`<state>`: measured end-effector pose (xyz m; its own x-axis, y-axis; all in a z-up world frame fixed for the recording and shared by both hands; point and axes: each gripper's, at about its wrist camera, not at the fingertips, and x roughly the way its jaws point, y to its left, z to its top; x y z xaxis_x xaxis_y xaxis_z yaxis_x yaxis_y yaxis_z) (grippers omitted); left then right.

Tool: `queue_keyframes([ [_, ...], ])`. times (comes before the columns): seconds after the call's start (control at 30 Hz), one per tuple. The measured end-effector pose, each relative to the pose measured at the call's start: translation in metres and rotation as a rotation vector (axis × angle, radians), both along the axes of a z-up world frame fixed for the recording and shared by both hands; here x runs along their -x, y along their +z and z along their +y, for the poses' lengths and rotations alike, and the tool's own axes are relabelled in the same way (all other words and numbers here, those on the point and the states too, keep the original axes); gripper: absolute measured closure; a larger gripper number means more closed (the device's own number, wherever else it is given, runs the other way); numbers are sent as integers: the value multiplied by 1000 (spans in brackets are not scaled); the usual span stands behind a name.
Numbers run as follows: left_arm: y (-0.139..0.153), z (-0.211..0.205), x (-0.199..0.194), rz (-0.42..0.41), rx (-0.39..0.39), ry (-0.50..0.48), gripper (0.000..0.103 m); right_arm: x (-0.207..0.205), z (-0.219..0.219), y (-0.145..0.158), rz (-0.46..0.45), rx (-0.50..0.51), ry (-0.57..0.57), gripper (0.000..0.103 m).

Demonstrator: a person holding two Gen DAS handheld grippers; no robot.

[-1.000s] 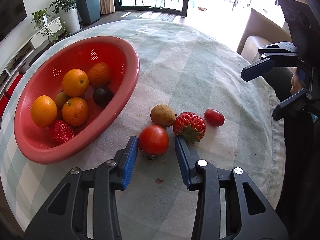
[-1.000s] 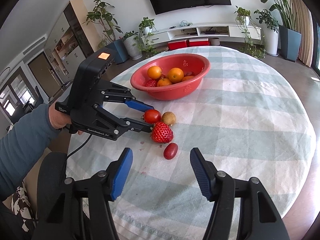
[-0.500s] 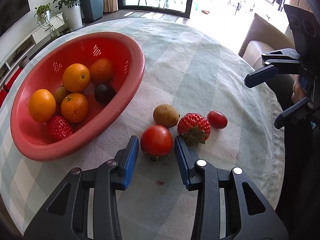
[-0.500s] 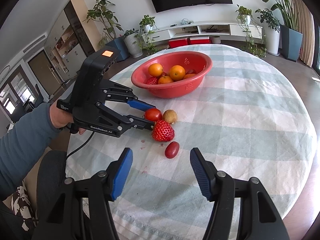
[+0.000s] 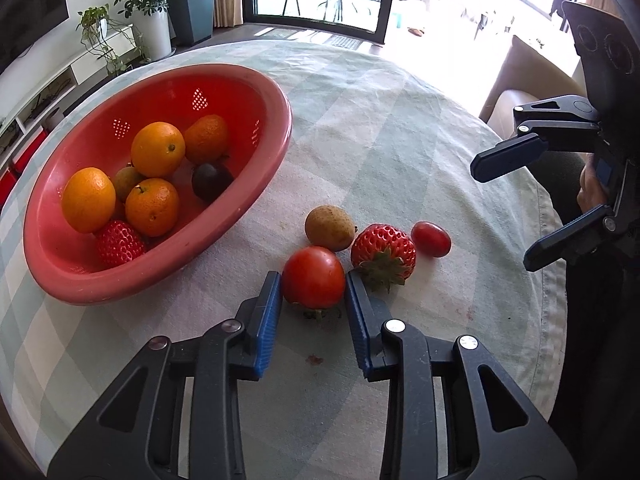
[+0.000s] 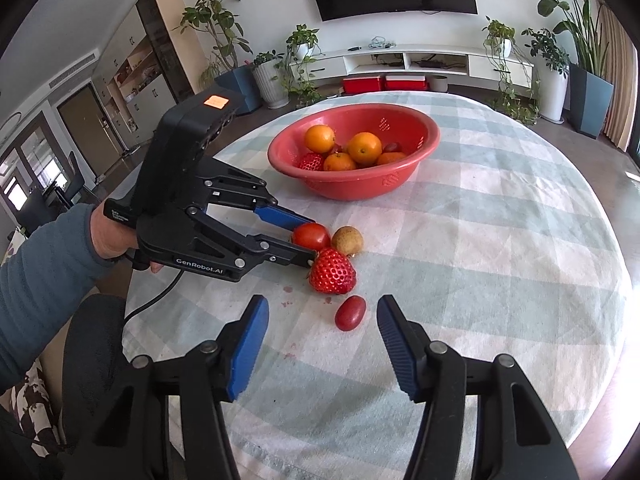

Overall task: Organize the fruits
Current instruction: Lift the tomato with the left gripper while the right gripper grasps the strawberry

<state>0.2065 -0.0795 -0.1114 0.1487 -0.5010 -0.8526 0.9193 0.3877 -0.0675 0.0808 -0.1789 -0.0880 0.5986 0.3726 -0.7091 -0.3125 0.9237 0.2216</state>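
Note:
A red tomato (image 5: 313, 276) rests on the checked tablecloth, and my left gripper (image 5: 313, 280) is closing on it, both blue pads against its sides. The right wrist view shows the same grip of the left gripper (image 6: 308, 240) on the tomato (image 6: 311, 235). Touching the tomato are a brown round fruit (image 5: 329, 227) and a strawberry (image 5: 383, 246). A small oval red tomato (image 6: 350, 313) lies just ahead of my right gripper (image 6: 322, 308), whose jaws are closing slowly with nothing between the pads. The red colander bowl (image 5: 280, 148) holds oranges, a strawberry and a dark fruit.
The round table (image 6: 520, 260) has bare cloth to the right of the fruit group. A person's sleeved arm (image 6: 36, 280) holds the left gripper at the table's left edge. A chair back (image 6: 96, 344) stands below it. Plants and a TV shelf line the room behind.
The left jaws narrowed from a gap on either side of the tomato until both pads touch it. The right jaws drew in slightly. The fruit has not moved.

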Motion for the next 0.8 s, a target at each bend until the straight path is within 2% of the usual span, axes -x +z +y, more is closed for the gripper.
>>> queue_keyframes([
  [0.5, 14, 41, 16, -23, 53, 103, 73, -50, 34, -25, 66, 180, 52, 50],
  [0.63, 24, 56, 21, -30, 82, 145, 73, -57, 37, -33, 93, 204, 55, 57],
  [0.8, 36, 70, 23, -43, 106, 190, 73, -59, 37, -41, 113, 220, 46, 60],
])
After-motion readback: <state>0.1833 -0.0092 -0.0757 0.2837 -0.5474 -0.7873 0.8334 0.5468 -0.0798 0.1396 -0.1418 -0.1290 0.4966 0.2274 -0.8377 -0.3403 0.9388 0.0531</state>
